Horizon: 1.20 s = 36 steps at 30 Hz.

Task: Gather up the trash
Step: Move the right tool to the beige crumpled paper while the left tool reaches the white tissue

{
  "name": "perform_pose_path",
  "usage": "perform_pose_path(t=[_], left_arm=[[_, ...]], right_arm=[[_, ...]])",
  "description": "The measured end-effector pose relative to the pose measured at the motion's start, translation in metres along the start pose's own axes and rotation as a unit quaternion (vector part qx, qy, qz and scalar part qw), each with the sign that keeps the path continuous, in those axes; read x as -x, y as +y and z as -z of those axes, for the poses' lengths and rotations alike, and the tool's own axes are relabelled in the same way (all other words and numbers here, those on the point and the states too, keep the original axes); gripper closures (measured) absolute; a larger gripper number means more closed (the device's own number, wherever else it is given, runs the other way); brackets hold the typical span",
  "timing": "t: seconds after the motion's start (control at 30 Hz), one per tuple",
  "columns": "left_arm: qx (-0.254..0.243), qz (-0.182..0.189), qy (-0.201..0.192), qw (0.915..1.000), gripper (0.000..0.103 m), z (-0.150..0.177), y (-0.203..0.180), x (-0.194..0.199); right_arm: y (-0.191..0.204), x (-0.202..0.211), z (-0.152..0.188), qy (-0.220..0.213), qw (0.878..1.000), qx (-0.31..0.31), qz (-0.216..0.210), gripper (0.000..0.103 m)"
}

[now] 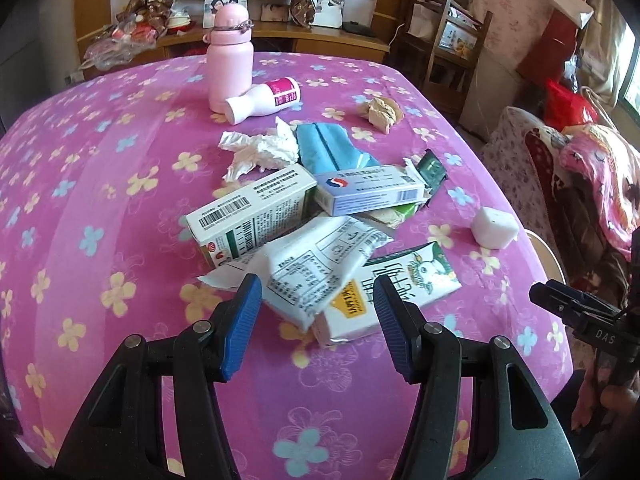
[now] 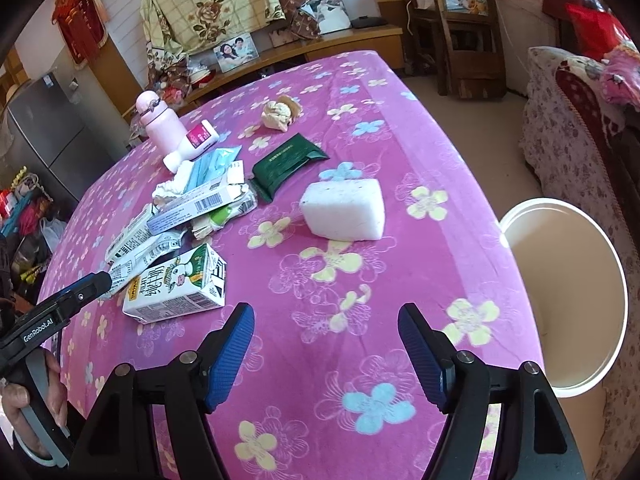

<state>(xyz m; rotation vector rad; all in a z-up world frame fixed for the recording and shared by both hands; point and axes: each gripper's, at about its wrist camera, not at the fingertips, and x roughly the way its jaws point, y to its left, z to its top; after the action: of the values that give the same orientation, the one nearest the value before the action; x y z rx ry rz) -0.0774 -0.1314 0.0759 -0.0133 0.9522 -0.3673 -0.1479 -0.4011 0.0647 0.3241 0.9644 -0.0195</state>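
Black frames, ribbed blue fingers [image 1: 244, 322]

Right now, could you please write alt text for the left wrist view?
The open left claw hovers over a crumpled white wrapper and milk carton in a trash pile on a pink floral tablecloth; a pink bottle stands behind.

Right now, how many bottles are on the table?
2. The pink bottle stands upright at the far side; the white bottle lies on its side against its base. More could hide under the trash pile.

Magenta flowered tablecloth [image 2: 400, 240]; pink bottle [image 1: 229, 58]; dark-green packet [image 2: 288, 164].
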Motion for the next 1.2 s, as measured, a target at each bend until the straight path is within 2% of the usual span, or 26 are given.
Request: perform_pose_path(t=[0.23, 0.47, 0.77, 1.0, 1.2], left_arm=[[-0.011, -0.006, 0.003, 0.9999, 0.046, -0.004, 0.006, -0.001], [0.026, -0.014, -0.008, 0.9995, 0.046, -0.027, 0.035, 0.001], [0.031, -0.038, -0.006, 0.9988, 0.046, -0.065, 0.056, -0.016], [0.030, -0.045, -0.030, 0.9981, 0.046, -0.084, 0.050, -0.026], [0.034, -0.044, -0.019, 0.9983, 0.046, -0.102, 0.057, -0.047]], right_arm=[[0.005, -0.001, -0.002, 0.003, 1.000, 0.007, -0.001, 0.030], [0.012, -0.006, -0.015, 0.002, 1.000, 0.021, 0.000, 0.029], [0.030, -0.027, -0.064, -0.014, 0.999, 0.050, -0.012, 0.029], [0.054, -0.057, -0.090, -0.029, 0.997, 0.075, -0.018, 0.029], [0.067, -0.082, -0.122, -0.029, 0.996, 0.080, -0.010, 0.029]])
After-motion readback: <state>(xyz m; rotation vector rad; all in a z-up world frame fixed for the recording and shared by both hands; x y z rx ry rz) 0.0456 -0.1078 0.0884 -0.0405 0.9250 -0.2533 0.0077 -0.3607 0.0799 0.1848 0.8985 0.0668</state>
